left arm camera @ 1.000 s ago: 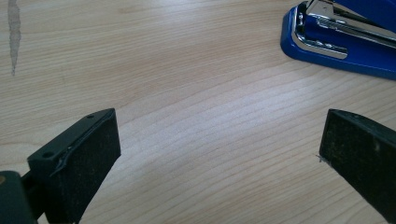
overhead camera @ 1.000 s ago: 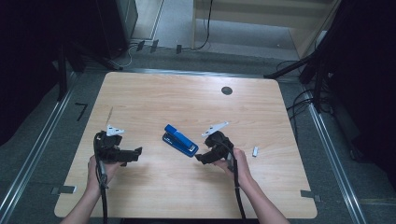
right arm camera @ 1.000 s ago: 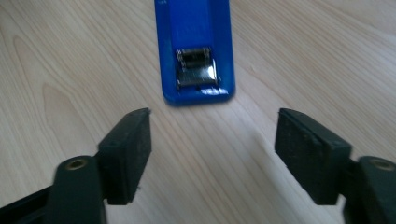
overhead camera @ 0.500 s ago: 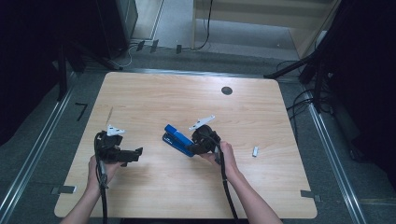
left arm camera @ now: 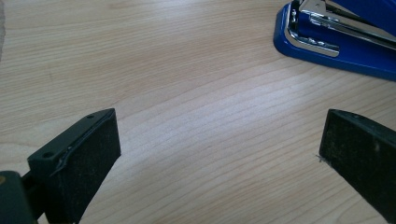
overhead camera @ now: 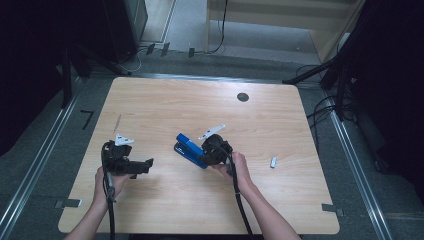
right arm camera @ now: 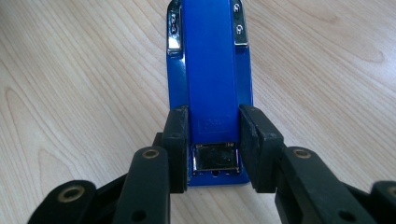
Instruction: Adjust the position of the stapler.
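A blue stapler (overhead camera: 189, 150) lies near the middle of a light wooden table (overhead camera: 300, 200), its length running diagonally, as the right gripper (overhead camera: 206, 155) closes on its near end. In the right gripper view the two black jaws press against either side of the stapler's (right arm camera: 210, 70) blue top arm, just above the metal hinge plate at the rear, with the base flat on the wood. The person's right hand (overhead camera: 239, 170) holds that gripper from behind, its cable trailing toward the table's near edge. Well apart to the left, the left gripper (overhead camera: 148, 164) hovers low over bare wood in the left hand (overhead camera: 106, 182), its jaws spread wide and holding nothing; its own view catches the stapler's (left arm camera: 336, 32) chrome front at the upper right. A small white object (overhead camera: 273, 162), too small to identify, sits on the table to the right of the right hand. A dark round grommet (overhead camera: 243, 97) marks the table's far side.
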`<action>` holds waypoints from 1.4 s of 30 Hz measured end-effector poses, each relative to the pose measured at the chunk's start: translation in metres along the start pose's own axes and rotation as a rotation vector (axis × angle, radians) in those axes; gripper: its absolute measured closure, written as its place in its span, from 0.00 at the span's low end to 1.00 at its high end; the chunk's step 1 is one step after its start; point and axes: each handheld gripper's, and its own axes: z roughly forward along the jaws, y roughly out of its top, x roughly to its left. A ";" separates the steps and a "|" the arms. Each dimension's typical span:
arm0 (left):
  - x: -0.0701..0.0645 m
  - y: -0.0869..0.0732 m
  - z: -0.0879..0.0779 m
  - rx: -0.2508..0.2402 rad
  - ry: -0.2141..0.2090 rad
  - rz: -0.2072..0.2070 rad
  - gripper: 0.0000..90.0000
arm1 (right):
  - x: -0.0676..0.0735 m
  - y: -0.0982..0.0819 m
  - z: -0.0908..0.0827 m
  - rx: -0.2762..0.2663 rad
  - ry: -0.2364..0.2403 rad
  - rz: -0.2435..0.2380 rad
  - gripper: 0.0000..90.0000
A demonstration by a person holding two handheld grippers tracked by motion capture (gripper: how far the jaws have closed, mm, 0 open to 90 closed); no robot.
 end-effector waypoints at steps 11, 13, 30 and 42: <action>-0.003 0.001 0.001 0.008 -0.001 0.000 0.00 | 0.012 -0.007 -0.005 0.020 -0.007 0.060 0.74; -0.005 0.001 0.002 0.006 -0.006 -0.004 0.00 | 0.015 -0.010 -0.007 0.022 -0.003 0.063 0.74; -0.013 0.004 0.004 0.026 -0.016 0.005 0.00 | 0.024 -0.013 -0.004 -0.018 0.047 0.095 0.73; -0.034 0.004 0.007 0.028 -0.059 0.002 0.00 | 0.045 -0.018 -0.001 0.008 0.096 0.072 0.68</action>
